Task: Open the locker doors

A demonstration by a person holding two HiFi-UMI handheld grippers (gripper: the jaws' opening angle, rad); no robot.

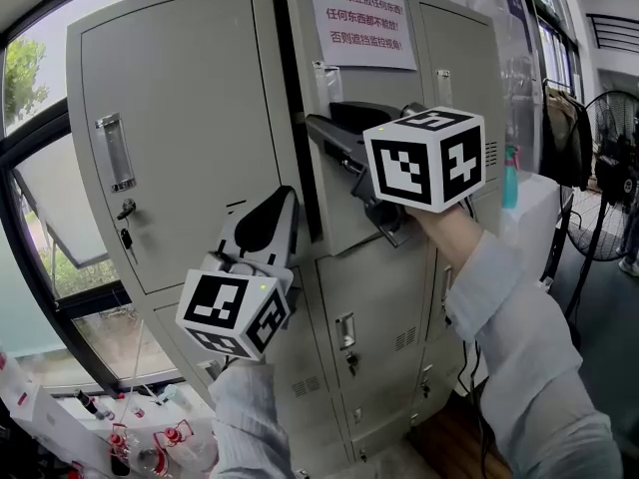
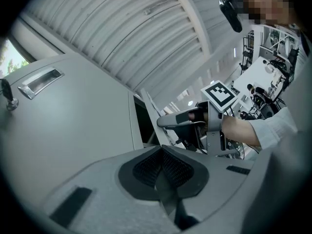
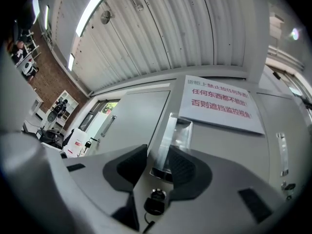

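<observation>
The grey locker's upper middle door (image 1: 344, 233) stands slightly ajar, with a dark gap along its left edge. My right gripper (image 1: 321, 118) is at that edge beside the chrome pull handle (image 3: 173, 140). Its jaws stand apart, one on each side of the edge. The handle and the keyed lock (image 3: 155, 202) show between them, so the right gripper (image 3: 158, 160) is open. My left gripper (image 1: 283, 208) hangs lower, close to the gap and pointing up. The left gripper (image 2: 161, 165) is shut with nothing in it. The upper left door (image 1: 190, 138) is closed.
A white notice (image 1: 359, 18) with red print is stuck on the middle door. More closed doors (image 1: 374, 307) lie below and to the right. A window (image 1: 40, 198) is on the left and a fan (image 1: 614, 168) on the right. Bottles (image 1: 150, 447) stand at lower left.
</observation>
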